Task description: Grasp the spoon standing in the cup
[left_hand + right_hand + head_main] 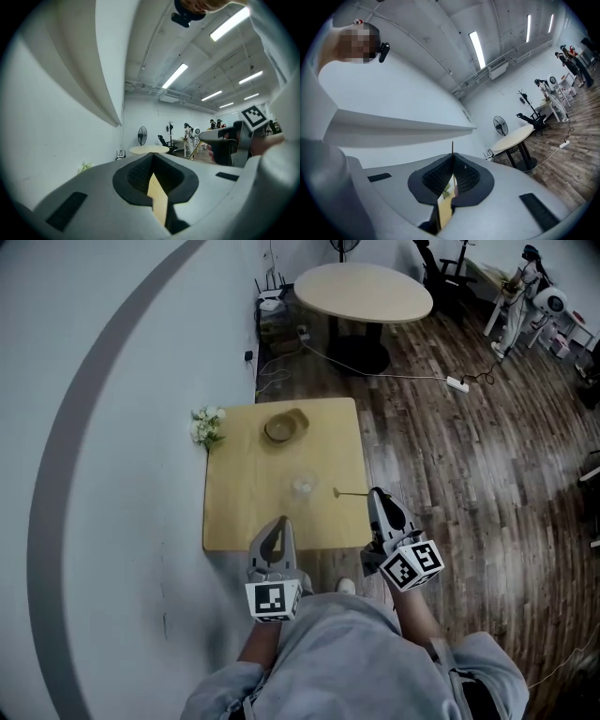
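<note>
A thin spoon (351, 493) sticks out sideways from the tip of my right gripper (374, 495), which is shut on it, over the right edge of the wooden table (234, 512). In the right gripper view its thin handle (452, 147) pokes up from between the closed pads of the right gripper (452, 161). A clear cup (303, 486) stands on the table just left of the spoon, with nothing in it that I can make out. My left gripper (278, 529) hovers at the table's near edge, shut and holding nothing; the left gripper (153, 161) shows its pads together.
A tan bowl (285, 426) sits at the table's far side. A small bunch of white flowers (206, 425) lies at the far left corner against the wall. A round table (363, 292) and a cable with a power strip (457, 383) lie beyond on the wood floor.
</note>
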`<action>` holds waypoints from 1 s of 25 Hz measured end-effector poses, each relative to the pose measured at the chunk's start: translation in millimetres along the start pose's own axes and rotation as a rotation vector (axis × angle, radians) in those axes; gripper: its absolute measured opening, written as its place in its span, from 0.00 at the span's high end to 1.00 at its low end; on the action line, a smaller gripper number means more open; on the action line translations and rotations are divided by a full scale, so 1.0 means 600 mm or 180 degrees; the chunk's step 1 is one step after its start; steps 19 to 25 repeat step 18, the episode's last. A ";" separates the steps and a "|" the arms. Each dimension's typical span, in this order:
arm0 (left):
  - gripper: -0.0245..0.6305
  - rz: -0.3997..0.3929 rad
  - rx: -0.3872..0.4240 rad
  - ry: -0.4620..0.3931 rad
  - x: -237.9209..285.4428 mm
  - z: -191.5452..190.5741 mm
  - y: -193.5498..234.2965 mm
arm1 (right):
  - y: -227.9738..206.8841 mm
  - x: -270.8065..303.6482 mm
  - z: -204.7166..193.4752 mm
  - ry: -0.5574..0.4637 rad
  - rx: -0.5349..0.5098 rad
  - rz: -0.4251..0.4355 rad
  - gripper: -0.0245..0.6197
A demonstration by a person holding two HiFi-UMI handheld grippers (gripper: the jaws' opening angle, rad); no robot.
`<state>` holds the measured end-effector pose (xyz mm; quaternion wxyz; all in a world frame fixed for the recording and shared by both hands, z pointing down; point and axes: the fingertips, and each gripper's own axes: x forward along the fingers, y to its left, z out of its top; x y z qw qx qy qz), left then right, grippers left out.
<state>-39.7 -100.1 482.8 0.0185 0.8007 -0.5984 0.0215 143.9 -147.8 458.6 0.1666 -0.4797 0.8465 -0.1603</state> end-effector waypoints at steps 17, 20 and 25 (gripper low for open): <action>0.96 -0.0207 0.0112 -0.0009 0.013 0.010 -0.036 | 0.003 -0.030 0.002 -0.0067 0.0087 -0.0009 0.96; 0.96 -0.0222 0.0127 -0.0036 0.014 0.016 -0.033 | 0.007 -0.031 0.001 -0.0079 0.0088 -0.0015 0.96; 0.96 -0.0222 0.0127 -0.0036 0.014 0.016 -0.033 | 0.007 -0.031 0.001 -0.0079 0.0088 -0.0015 0.96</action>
